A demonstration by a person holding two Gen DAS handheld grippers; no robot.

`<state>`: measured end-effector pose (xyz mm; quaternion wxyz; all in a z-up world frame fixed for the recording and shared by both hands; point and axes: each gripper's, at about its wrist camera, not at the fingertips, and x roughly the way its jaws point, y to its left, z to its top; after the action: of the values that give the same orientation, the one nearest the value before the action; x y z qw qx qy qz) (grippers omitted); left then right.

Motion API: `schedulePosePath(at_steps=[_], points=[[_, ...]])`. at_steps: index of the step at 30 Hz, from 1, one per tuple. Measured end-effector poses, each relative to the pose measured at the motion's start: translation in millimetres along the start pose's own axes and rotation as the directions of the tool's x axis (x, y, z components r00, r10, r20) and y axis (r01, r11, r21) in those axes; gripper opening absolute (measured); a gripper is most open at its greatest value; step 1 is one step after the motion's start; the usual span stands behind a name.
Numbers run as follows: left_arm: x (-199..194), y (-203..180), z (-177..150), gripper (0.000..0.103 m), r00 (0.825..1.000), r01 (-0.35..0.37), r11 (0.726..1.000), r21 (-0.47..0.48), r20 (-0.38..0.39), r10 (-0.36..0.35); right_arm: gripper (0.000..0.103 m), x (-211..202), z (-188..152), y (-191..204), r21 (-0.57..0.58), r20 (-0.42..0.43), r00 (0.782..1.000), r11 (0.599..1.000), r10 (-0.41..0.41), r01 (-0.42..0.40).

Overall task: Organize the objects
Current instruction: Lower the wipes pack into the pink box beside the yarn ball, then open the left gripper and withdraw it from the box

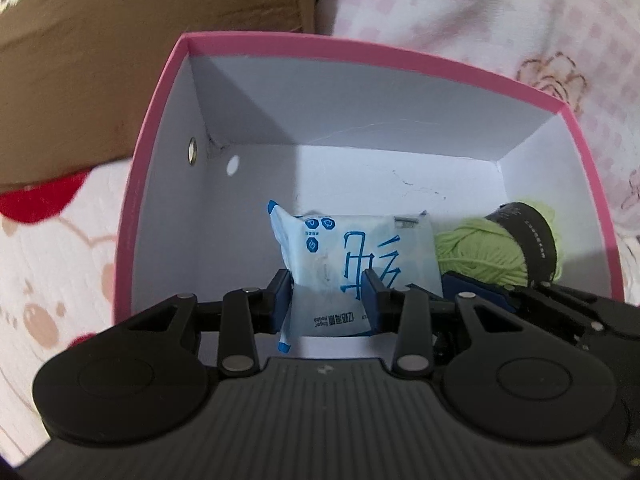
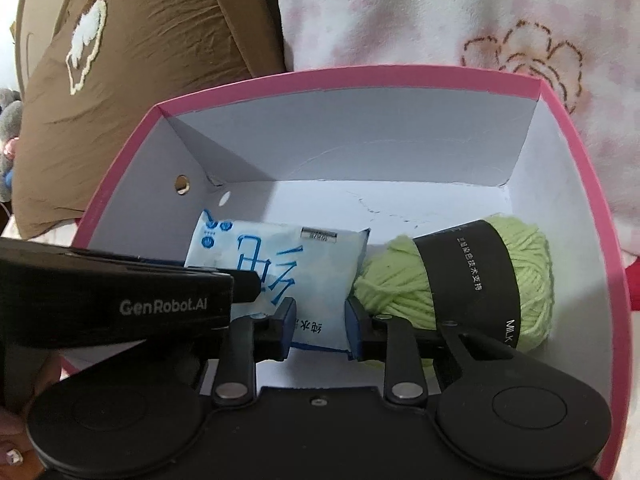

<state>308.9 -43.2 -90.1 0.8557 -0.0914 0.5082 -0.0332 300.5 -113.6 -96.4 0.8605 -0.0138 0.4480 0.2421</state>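
Two grippers reach into pink box [image 1: 400, 60]: left gripper [image 1: 326, 300] clamps wipes packet [image 1: 352, 256]; right gripper [image 2: 320, 326] apart beside green yarn [image 2: 392, 280].

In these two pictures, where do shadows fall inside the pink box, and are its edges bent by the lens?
Left wrist view: the pink box has a grey shadow across its far wall and left corner; its rim bows outward. Right wrist view: the same shading; the rim curves, and the wet wipes pack and yarn look sharp.

Soft indoor light is brightening the box [image 1: 420, 68] floor toward 3 o'clock; shadow is covering its 9 o'clock wall, and fisheye bending is warping the edges.
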Motion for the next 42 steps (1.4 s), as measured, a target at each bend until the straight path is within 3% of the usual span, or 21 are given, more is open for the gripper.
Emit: schedulePosePath(at_steps=[3,8,18,20,23,27,30,36,39,42], points=[[-3.8,-2.6,-3.8,0.037,0.996,-0.066,0.998,0.002,0.060,0.065,0.030,-1.7,-0.2,4.5,-0.014,0.004,1.000,1.000,-0.004,0.004],[-21.5,-4.4,-5.9,0.037,0.997,-0.004,0.999,0.032,0.082,0.001,0.031,-21.9,2.3,0.4,0.035,0.021,0.997,0.997,0.072,-0.072],[-78.2,0.7,-12.2,0.037,0.996,0.050,0.993,0.106,0.070,-0.057,0.031,-77.9,-18.9,7.4,-0.012,0.079,0.987,0.990,0.138,-0.137],[-87.2,3.5,-15.4,0.037,0.997,0.027,0.995,0.096,0.063,-0.033,0.031,-86.3,-20.0,11.2,-0.031,0.084,0.988,0.991,0.132,-0.130],[-101.5,9.3,-20.5,0.037,0.997,0.056,0.995,0.084,0.054,-0.060,0.031,-96.8,-21.4,19.9,-0.057,0.084,0.989,0.992,0.120,-0.116],[-128.9,15.2,-28.6,0.038,0.997,0.044,0.995,0.095,0.056,-0.049,0.031,-114.9,-25.8,34.5,-0.128,0.088,0.993,0.990,0.076,-0.064],[-150.8,20.9,-33.6,0.039,0.997,0.029,0.995,0.095,0.069,-0.036,0.032,-131.2,-33.2,31.8,-0.110,0.105,0.994,0.994,0.030,-0.019],[-193.2,24.9,-50.3,0.044,0.993,0.007,0.991,0.131,0.114,-0.022,0.033,-153.0,-47.6,31.2,-0.119,0.104,0.994,0.993,0.021,-0.009],[-205.9,25.6,-59.6,0.047,0.990,-0.045,0.990,0.130,0.136,0.027,0.037,-165.4,-52.1,36.6,-0.125,0.116,0.993,0.992,-0.002,0.017],[-215.2,26.6,-68.9,0.047,0.991,-0.026,0.990,0.136,0.136,0.007,0.041,-174.4,-54.2,39.1,-0.102,0.110,0.994,0.995,0.005,0.006]])
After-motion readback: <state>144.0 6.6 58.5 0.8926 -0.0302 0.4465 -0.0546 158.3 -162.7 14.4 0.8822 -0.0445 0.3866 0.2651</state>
